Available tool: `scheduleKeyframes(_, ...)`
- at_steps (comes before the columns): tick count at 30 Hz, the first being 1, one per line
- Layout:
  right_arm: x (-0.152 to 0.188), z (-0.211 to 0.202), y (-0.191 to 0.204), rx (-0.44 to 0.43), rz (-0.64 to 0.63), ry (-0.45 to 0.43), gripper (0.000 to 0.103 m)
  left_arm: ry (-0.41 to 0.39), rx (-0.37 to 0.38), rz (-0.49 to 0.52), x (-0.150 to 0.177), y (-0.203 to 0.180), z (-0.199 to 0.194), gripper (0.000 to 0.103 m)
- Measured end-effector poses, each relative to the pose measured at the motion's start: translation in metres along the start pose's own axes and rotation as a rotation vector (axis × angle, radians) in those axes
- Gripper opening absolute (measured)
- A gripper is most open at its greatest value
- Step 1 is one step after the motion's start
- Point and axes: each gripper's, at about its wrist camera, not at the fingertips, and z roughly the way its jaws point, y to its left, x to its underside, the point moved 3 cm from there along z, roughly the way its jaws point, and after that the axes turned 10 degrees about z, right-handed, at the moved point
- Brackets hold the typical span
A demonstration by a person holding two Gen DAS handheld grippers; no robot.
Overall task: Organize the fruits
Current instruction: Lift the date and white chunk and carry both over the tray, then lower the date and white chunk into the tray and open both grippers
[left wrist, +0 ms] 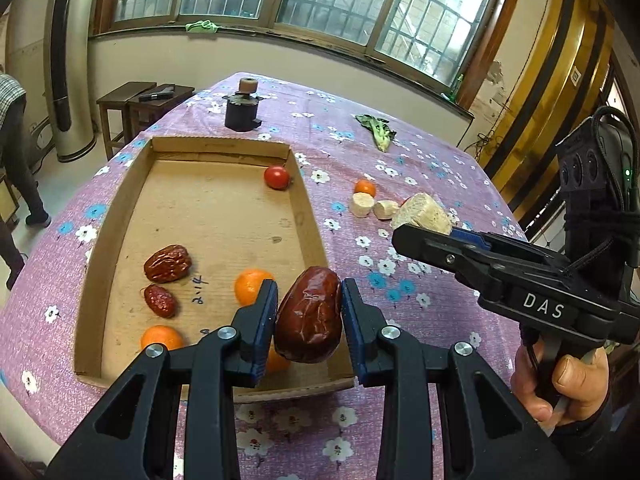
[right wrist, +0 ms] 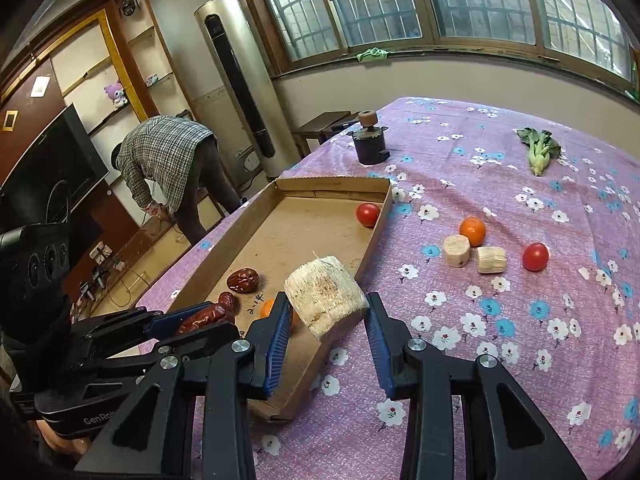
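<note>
While the left gripper [left wrist: 309,312] is clamped on a big wrinkly dark-red jujube [left wrist: 309,316] over the near right corner of the shallow brown cardboard tray [left wrist: 316,236], we've got the right gripper [right wrist: 327,312] pinching a pale cut corn-cob chunk [right wrist: 326,302] above the tray's right edge. Both are held up off the tray floor, probably so we can drop them in beside the small orange mandarins [left wrist: 250,286] and other jujubes [left wrist: 167,263] already inside.

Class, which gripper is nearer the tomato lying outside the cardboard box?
Right. The right gripper, holding a corn piece, hovers by the box edge; the left gripper is farther from the tomato.
</note>
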Motion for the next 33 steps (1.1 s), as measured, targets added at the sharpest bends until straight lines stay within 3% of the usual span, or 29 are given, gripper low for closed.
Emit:
scheduleKeyframes(12,0.002,0.006,0.006,-0.006,-0.004,0.01,0.037,0.005,-0.015,-0.026,0.002,0.014,0.001,0.03)
scheduleKeyframes(26,-0.006,0.026,0.022,-0.032,-0.03,0.028,0.037,0.005,-0.088,-0.097,0.003,0.066,-0.005,0.03)
scheduleKeyframes(33,-0.01,0.048,0.029,-0.041,-0.055,0.057,0.037,0.019,-0.113,-0.083,-0.011,0.079,0.003,0.03)
